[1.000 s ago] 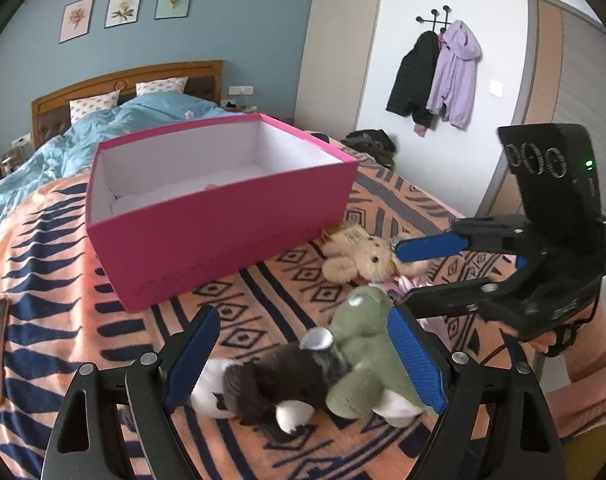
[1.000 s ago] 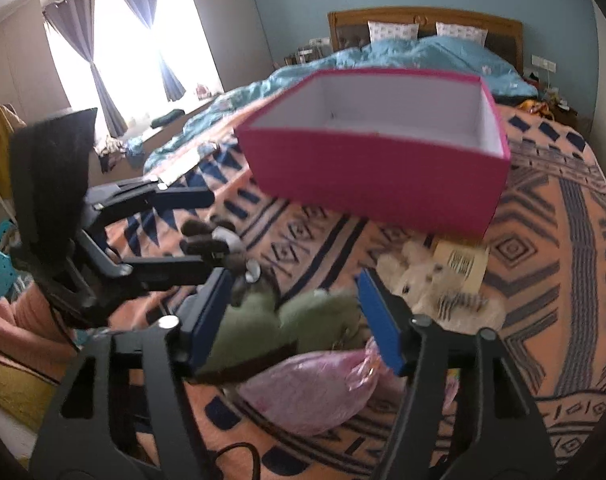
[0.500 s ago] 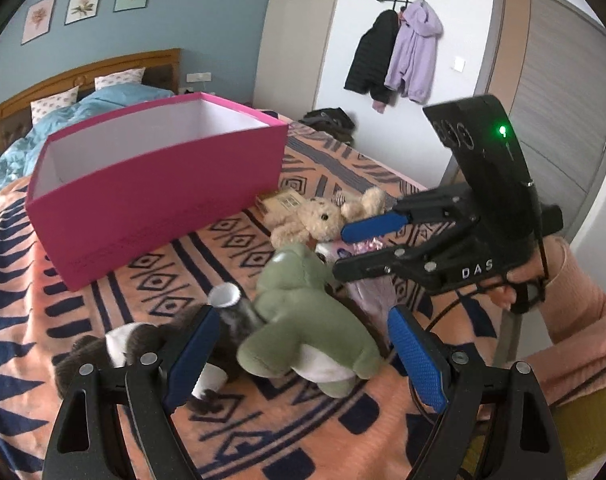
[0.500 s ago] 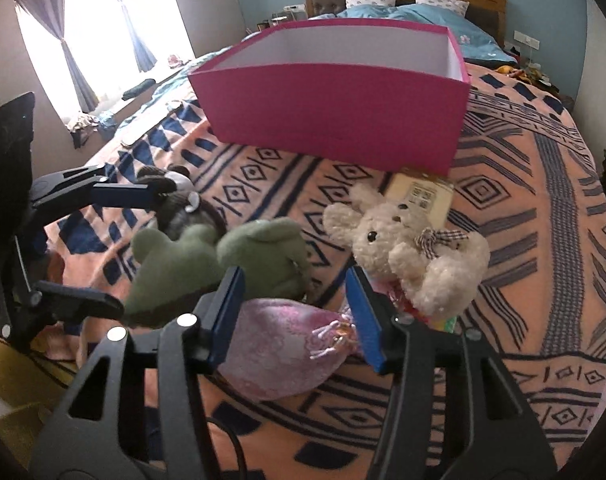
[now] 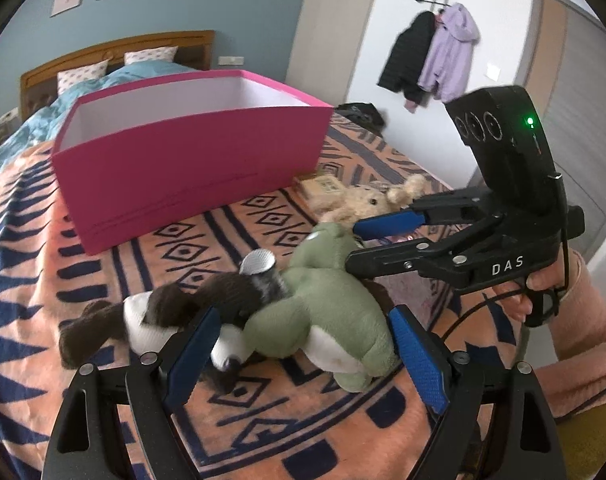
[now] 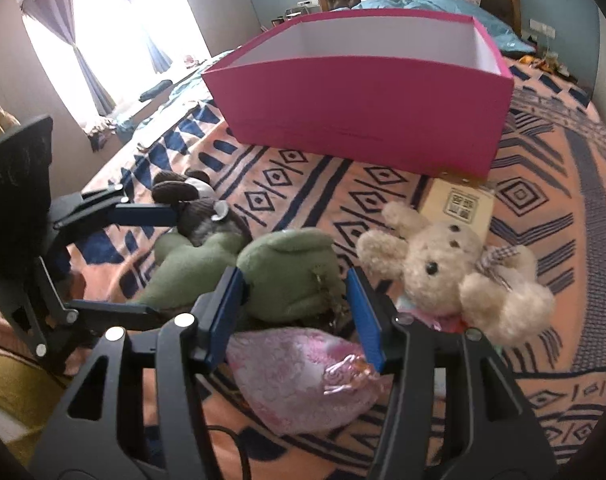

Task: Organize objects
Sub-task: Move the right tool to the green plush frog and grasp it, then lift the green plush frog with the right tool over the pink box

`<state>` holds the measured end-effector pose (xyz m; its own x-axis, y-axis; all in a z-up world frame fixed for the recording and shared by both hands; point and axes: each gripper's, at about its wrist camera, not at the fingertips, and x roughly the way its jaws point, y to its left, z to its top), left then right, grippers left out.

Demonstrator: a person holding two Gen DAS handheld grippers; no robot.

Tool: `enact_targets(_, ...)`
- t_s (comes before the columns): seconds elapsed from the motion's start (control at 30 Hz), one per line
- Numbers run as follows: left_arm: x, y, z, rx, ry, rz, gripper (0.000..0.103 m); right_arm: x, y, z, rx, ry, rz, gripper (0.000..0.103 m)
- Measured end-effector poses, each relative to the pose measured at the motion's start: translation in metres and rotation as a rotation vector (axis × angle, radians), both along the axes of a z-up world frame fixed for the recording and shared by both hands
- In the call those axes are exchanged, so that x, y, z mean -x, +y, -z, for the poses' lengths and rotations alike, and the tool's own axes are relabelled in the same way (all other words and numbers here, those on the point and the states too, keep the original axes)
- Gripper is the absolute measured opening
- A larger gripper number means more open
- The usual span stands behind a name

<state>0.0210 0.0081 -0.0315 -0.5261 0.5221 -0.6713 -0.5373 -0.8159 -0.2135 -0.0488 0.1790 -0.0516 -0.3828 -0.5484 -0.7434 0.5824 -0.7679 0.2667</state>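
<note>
On the bed's orange blanket with navy geometric pattern (image 5: 263,420), in front of the open pink rectangular cardboard box (image 5: 191,168): four soft items, bunched close together.

- Green plush toy (image 5: 327,312): lying on its side, touching the dark-brown-and-white plush toy (image 5: 163,312) on the window side.
- Cream fluffy plush rabbit (image 6: 455,264): on its back, just beside the green plush toy's head, with a small tan cardboard carton (image 6: 459,204) behind it, touching the box's near corner.
- Pink satin drawstring pouch (image 6: 299,372): flat on the blanket, below the green plush toy's head, between the right tool's fingers nearer the camera.

Left tool (image 5: 303,312): jaws wide, straddling the green plush toy's body and part of the brown-and-white toy; pads clear of the fabric on both sides.

Right tool (image 6: 293,272): jaws narrowed, blue pads (image 6: 363,312) set against both sides of the green plush toy's head; toy resting on the blanket.

Box interior: white walls only in view; floor hidden.
</note>
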Motion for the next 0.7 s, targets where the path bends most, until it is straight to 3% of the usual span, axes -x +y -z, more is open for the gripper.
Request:
enact_targets(0.4,0.026,-0.038,0.000,-0.016,-0.012,-0.185,0.088,0.012,-0.011,0.005,0.104,-0.046,0.019,0.063)
enact_targets(0.7,0.011,-0.018,-0.001,-0.002,0.001,-0.057,0.084,0.012,0.003,0.012,0.135,-0.075,0.058,0.065)
